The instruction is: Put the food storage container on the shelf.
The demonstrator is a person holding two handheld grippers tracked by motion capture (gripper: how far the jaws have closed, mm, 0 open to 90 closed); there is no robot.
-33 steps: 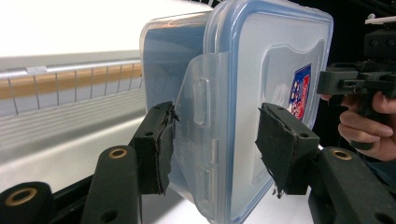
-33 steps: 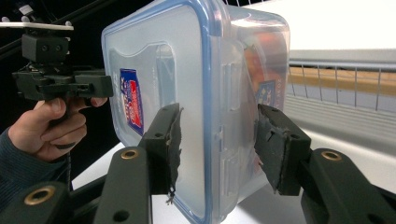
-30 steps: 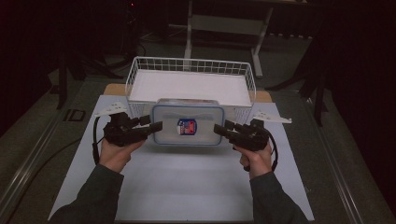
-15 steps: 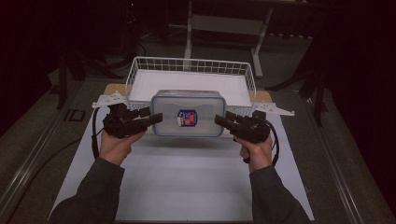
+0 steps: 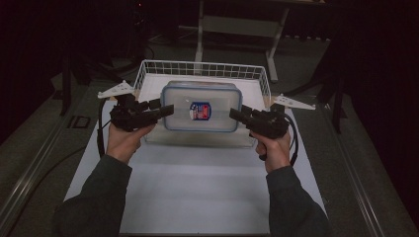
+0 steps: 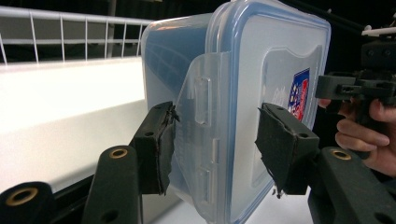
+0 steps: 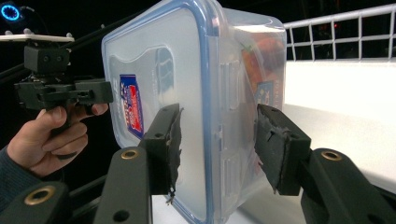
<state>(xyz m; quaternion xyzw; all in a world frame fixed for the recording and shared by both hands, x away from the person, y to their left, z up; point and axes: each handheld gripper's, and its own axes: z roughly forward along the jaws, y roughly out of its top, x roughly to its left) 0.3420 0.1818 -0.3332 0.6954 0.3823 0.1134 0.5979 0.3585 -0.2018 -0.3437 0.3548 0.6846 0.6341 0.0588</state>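
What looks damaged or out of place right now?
The black foam pads on both grippers' jaws look torn and frayed at the edges. The clear blue-rimmed plastic container looks level and closed; nothing spilled.

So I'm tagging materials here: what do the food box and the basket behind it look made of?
The food box looks like clear glossy plastic with a blue-rimmed lid: you see through its walls, and its snap flaps look moulded. The basket appears to be white-coated wire, an open grid of thin rods; the metal underneath is a guess.
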